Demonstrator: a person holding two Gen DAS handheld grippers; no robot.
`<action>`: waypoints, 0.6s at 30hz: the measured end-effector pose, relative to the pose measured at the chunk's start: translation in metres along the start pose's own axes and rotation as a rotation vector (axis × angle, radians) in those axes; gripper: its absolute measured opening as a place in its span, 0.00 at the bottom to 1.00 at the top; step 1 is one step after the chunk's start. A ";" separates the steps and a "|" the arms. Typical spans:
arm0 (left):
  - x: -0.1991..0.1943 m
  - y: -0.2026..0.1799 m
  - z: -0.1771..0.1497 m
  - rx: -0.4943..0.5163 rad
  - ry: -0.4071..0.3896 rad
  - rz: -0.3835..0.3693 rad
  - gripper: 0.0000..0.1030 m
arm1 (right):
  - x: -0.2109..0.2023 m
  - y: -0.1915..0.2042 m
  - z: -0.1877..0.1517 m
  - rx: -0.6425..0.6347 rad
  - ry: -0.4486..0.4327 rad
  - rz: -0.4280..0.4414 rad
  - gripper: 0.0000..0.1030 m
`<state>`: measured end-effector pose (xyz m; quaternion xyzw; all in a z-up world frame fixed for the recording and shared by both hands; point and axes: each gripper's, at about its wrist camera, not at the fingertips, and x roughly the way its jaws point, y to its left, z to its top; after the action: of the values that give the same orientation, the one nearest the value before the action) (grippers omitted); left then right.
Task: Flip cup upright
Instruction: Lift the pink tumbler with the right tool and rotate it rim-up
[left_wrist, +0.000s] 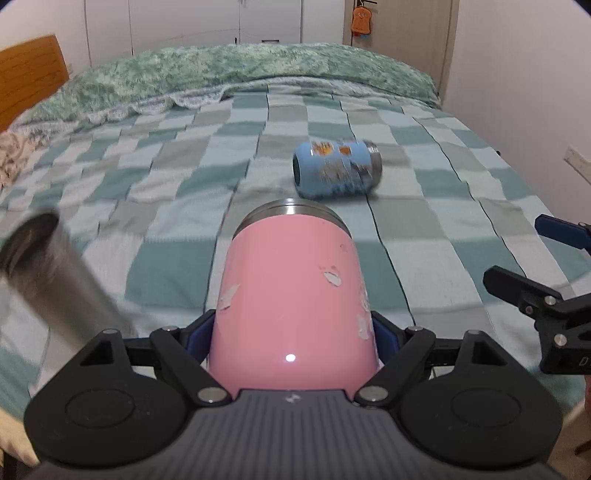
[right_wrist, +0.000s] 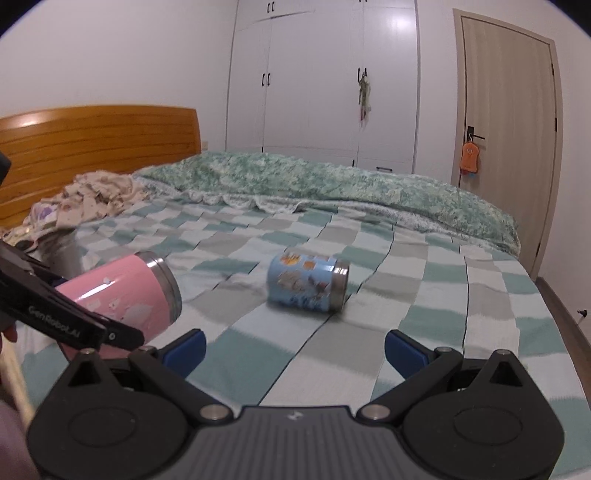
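Note:
My left gripper (left_wrist: 293, 332) is shut on a pink cup (left_wrist: 291, 295) with a steel rim, held on its side above the bed, rim pointing away; it also shows in the right wrist view (right_wrist: 125, 295). A blue printed cup (left_wrist: 336, 168) lies on its side on the checked blanket (left_wrist: 184, 184), farther out; it also shows in the right wrist view (right_wrist: 308, 280). A steel cup (left_wrist: 48, 273) is at the left, blurred and tilted. My right gripper (right_wrist: 293, 349) is open and empty, short of the blue cup; it shows at the right edge of the left wrist view (left_wrist: 535, 258).
A green fluffy duvet (right_wrist: 332, 184) lies bunched across the far side of the bed. Crumpled patterned cloth (right_wrist: 92, 199) sits by the wooden headboard (right_wrist: 99, 147). White wardrobes (right_wrist: 321, 81) and a door (right_wrist: 506, 129) stand beyond the bed.

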<state>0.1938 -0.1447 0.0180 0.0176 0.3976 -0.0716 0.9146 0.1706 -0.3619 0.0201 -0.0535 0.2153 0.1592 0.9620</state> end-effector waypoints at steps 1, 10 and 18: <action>-0.001 0.001 -0.007 -0.002 0.007 -0.006 0.82 | -0.005 0.006 -0.005 -0.006 0.010 -0.002 1.00; 0.021 0.003 -0.051 -0.008 0.046 0.012 0.82 | -0.041 0.034 -0.037 -0.020 0.074 -0.009 1.00; 0.008 0.017 -0.053 -0.039 -0.014 -0.035 1.00 | -0.057 0.042 -0.041 -0.019 0.088 -0.026 1.00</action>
<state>0.1632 -0.1238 -0.0248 -0.0074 0.3930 -0.0799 0.9160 0.0918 -0.3452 0.0065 -0.0723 0.2550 0.1463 0.9531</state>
